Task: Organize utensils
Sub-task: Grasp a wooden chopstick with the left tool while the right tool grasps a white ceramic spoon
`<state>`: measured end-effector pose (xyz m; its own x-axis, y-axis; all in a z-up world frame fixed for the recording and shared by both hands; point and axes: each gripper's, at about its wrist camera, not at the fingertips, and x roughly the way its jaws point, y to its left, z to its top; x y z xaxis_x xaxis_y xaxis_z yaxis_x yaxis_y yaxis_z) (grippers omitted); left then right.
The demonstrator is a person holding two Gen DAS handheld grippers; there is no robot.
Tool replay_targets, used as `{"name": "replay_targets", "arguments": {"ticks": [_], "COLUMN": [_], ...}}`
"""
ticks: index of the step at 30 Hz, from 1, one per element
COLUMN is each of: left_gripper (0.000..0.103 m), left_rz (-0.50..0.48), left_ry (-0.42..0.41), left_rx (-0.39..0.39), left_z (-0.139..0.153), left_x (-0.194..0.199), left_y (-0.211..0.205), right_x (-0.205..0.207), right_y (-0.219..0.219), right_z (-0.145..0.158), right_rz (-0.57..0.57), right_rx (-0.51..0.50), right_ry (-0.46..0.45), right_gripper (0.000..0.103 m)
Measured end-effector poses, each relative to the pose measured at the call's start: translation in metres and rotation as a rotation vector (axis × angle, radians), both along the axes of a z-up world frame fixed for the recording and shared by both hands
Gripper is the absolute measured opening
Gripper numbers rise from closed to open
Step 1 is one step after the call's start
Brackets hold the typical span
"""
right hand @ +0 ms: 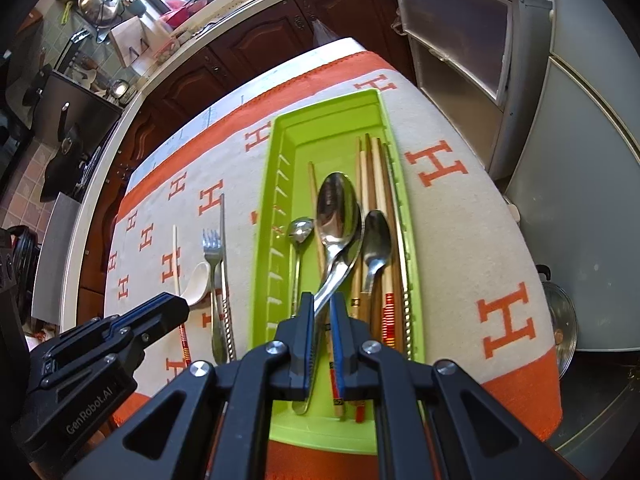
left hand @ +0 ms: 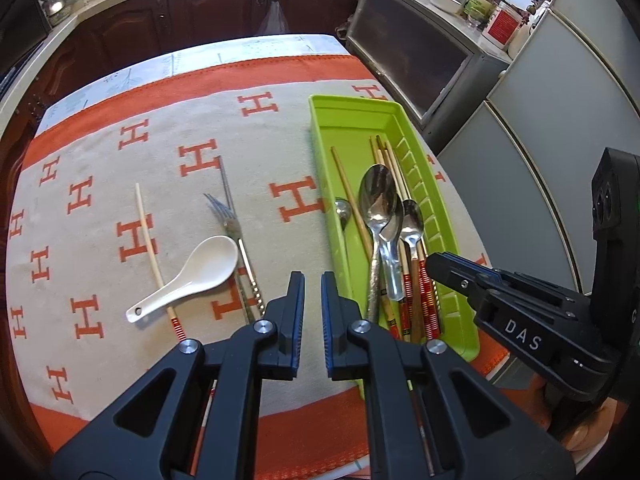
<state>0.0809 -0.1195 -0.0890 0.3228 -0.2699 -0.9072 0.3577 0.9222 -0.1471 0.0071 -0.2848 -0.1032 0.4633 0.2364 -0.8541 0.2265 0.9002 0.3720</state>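
Right gripper hangs over the green tray, fingers a little apart around the big spoon handle. It looks like it is putting the spoon down; next it should open wider. Left gripper is a little open, empty, above the cloth. White spoon, fork and chopstick wait there.

Left gripper is hovering over the cloth near the front edge, jaws a bit apart w/ nothing between them. Right gripper sits low over the front end of the tray, fingers narrowly apart either side of a spoon handle, can't tell if it's actually clamped tbh.
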Motion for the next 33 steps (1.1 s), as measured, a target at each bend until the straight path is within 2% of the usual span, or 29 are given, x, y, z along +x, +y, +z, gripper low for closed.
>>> {"name": "replay_targets", "arguments": {"ticks": [16,27,33], "left_gripper": [0.006,0.006,0.006], "left_rz": [0.082,0.203,0.258], "left_ry": [-0.080,-0.033,0.027], "left_rx": [0.041,0.018,0.027], "left_z": [0.015,0.012,-0.013], "left_x": [-0.004,0.040,0.076], "left_y": [0.051,0.119,0.142], "right_x": [0.010,0.049,0.079], "right_y": [0.045,0.078,0.093], "right_z": [0.009,0.015,0.005], "right_rz": [0.096,0.188,0.228], "right_rx": [-0.028,-0.058,-0.036], "right_ry": [-0.003,0.000,0.040], "right_gripper": [0.008,0.008,0.008]}}
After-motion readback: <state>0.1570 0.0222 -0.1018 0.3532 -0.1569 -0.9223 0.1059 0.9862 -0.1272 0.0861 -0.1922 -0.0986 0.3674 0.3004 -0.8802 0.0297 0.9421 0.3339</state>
